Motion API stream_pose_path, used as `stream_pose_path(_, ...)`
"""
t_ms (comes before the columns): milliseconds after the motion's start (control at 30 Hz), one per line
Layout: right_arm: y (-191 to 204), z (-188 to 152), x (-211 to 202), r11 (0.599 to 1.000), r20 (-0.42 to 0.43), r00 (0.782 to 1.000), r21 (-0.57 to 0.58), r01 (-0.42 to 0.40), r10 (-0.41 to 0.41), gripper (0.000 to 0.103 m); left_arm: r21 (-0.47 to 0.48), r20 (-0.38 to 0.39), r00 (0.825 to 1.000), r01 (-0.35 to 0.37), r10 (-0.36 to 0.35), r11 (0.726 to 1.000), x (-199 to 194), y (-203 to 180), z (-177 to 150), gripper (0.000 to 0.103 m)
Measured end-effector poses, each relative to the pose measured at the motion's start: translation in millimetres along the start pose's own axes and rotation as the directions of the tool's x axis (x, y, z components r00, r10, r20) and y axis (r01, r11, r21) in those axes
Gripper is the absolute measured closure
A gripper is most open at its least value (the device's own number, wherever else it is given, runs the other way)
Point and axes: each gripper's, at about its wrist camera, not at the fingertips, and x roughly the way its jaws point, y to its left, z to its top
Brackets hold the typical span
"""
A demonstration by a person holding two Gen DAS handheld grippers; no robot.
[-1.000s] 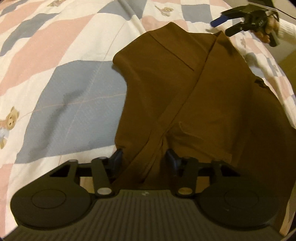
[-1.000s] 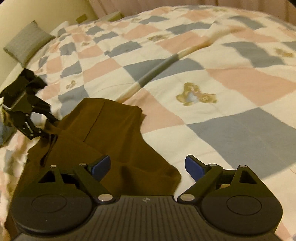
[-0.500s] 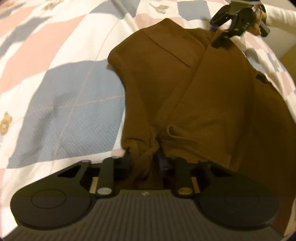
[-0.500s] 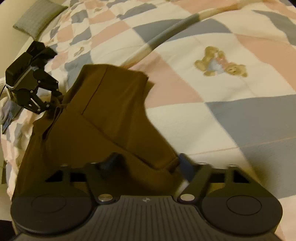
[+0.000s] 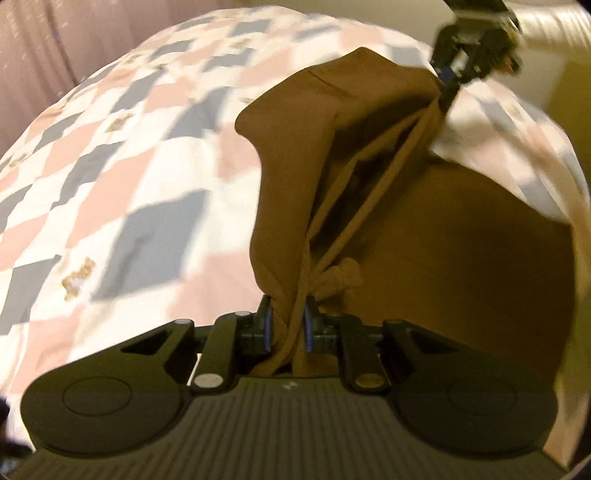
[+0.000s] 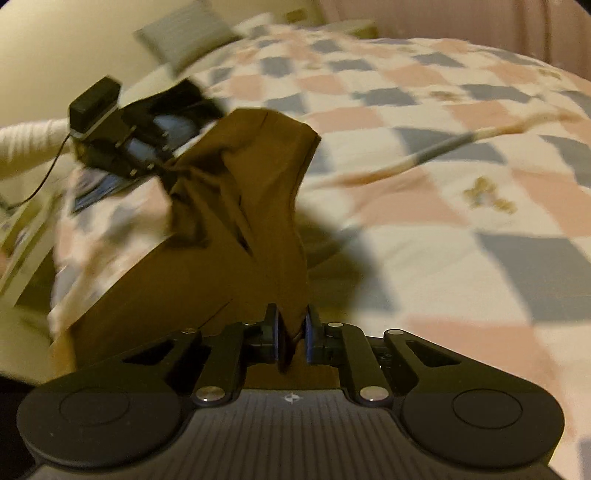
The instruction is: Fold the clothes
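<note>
A brown garment (image 5: 424, 229) is lifted off the bed, stretched between both grippers. My left gripper (image 5: 286, 325) is shut on one bunched end of it. My right gripper (image 6: 291, 332) is shut on the other end of the brown garment (image 6: 229, 221). In the left wrist view the right gripper (image 5: 448, 79) shows at the top right, pinching the cloth. In the right wrist view the left gripper (image 6: 162, 166) shows at the upper left, holding the cloth. The garment's lower part hangs down over the bed edge.
A checked quilt (image 5: 129, 166) in pink, grey and white with small bear prints covers the bed (image 6: 461, 184). A grey pillow (image 6: 184, 35) lies at the head by the cream wall. A curtain (image 5: 33, 55) hangs beyond the bed.
Both grippers closed on the garment's ends and lifted it up off the quilt. The cloth, flat before, now hangs stretched between them.
</note>
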Motion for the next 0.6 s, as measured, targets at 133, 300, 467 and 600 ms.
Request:
stream_pose_path(133, 55.2, -60.0, 1.1, 0.996, -0.119, 0.989, 0.013, -0.092, 0.093, 0.092, 0.036, -0.089, 0.995, 0.053, -0.05, 0.998, -10.8, -87.4, -39.0, 0.09)
stream_pose_path(300, 103.9, -145.3, 30.3, 0.996, -0.231, 0.97, 0.057, -0.062, 0.074, 0.092, 0.103, -0.194, 0.981, 0.019, 0.001, 0.995, 24.1, -186.3, -100.7, 0.09)
stream_pose_path(467, 157.2, -182.9, 43.6, 0.97, -0.174, 0.955, -0.079, 0.229, -0.24, 0.057, 0.183, -0.133, 0.956, -0.234, 0.26, 0.955, 27.5, -230.7, -119.3, 0.08)
stream_pose_path(600, 215.3, -198.0, 49.6, 0.84, -0.071, 0.864, -0.288, 0.46, -0.498, 0.045, 0.407, -0.044, 0.915, -0.351, 0.402, 0.843, 21.1, -260.3, -133.6, 0.062)
